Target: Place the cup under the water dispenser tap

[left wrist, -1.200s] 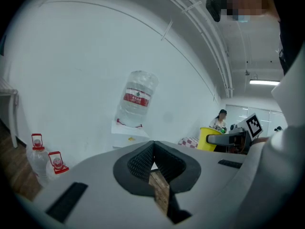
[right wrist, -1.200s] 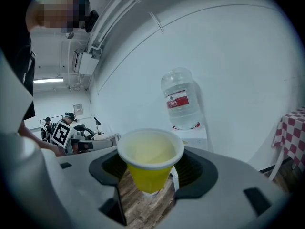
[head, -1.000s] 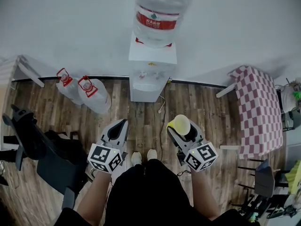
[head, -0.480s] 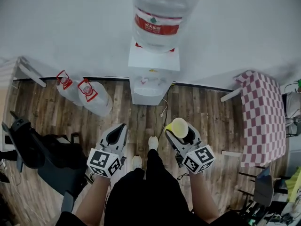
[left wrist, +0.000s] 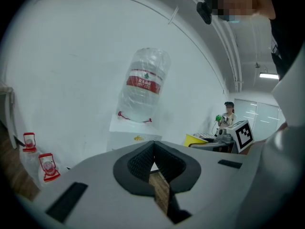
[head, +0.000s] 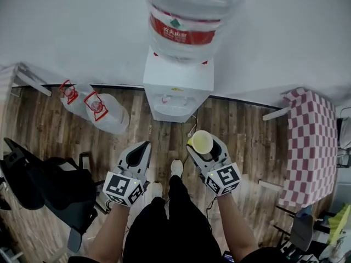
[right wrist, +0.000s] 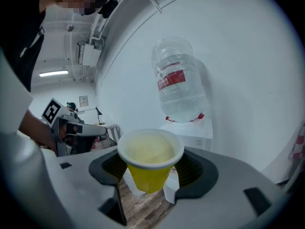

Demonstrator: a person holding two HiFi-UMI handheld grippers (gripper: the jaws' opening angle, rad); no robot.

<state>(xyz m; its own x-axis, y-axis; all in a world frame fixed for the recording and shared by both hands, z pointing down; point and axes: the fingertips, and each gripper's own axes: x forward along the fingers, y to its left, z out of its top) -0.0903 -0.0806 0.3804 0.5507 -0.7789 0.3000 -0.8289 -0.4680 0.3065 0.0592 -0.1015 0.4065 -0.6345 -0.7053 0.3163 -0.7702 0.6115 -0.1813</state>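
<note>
Far left of the water dispenser (head: 178,84) I saw a black chair (head: 41,182) on the wood floor (head: 247,130), and nearer it two spare jugs (head: 101,111) lay against the wall. My left gripper (head: 147,144) hung in front of the dispenser, a little to its left, with its jaws closed tip to tip on nothing; its own view showed only floor through the slit behind the pads (left wrist: 143,163). The dispenser stood against the white wall with a big clear bottle (head: 189,15) upended on top. In front of it and slightly to its right, my right gripper (head: 204,145) was clamped on the yellow cup (head: 202,141), upright and mouth up, held above the floor and short of the taps. Off to the dispenser's right stood a checked table (head: 310,141).
</note>
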